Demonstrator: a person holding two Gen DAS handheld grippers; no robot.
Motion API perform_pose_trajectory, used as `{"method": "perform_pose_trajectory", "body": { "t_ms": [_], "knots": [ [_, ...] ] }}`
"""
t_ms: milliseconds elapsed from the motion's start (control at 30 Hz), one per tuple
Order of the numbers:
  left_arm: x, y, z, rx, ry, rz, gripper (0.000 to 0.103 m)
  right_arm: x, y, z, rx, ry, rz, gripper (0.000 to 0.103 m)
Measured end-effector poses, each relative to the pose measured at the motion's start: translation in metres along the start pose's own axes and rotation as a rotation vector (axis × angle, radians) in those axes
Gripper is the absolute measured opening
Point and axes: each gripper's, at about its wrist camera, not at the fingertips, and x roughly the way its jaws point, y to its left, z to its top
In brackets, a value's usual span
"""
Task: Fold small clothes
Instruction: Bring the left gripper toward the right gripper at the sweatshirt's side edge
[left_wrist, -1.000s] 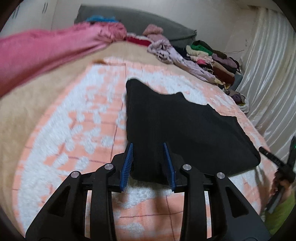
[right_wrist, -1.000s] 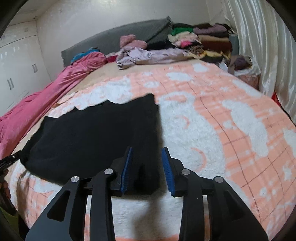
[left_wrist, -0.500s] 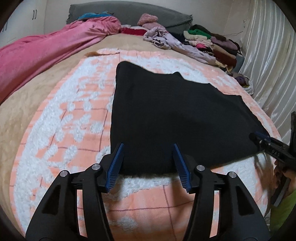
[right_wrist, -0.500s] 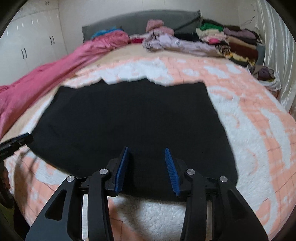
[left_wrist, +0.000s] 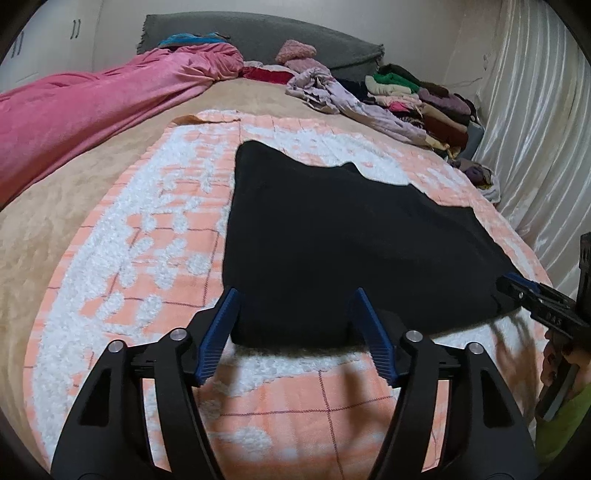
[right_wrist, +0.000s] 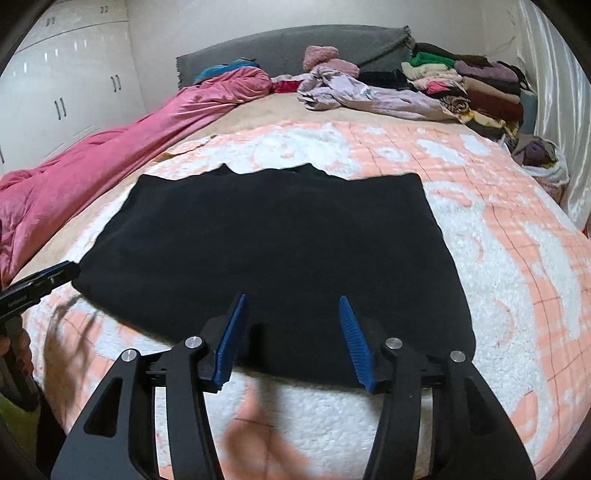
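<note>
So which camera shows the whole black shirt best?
The right wrist view: the black garment lies spread on the orange and white blanket, every edge visible apart from a strip behind the gripper fingers. The left wrist view shows it slanted, its near right corner hidden behind the other gripper.

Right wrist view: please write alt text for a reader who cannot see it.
A black garment lies spread flat on an orange and white blanket on a bed, its near edge between the opening jaws of the right gripper, which do not press it. Behind lie a pink quilt and a pile of clothes.
</note>
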Motion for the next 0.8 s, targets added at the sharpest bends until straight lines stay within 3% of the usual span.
{"method": "perform_pose_trajectory", "body": {
  "t_ms": [233,533,800],
  "knots": [
    [-0.006,0.013,0.005,-0.040,-0.022,0.020,0.079,-0.005,0.028,0.005,-0.061,-0.029,0.031,0.070],
    [-0.009,0.044,0.011,-0.135,-0.030,0.059,0.091,0.009,0.093,0.001,-0.216,-0.009,0.121,0.071],
    [-0.004,0.081,0.028,-0.253,-0.016,0.059,0.092,0.028,0.157,-0.001,-0.406,0.000,0.178,0.071]
  ]
}}
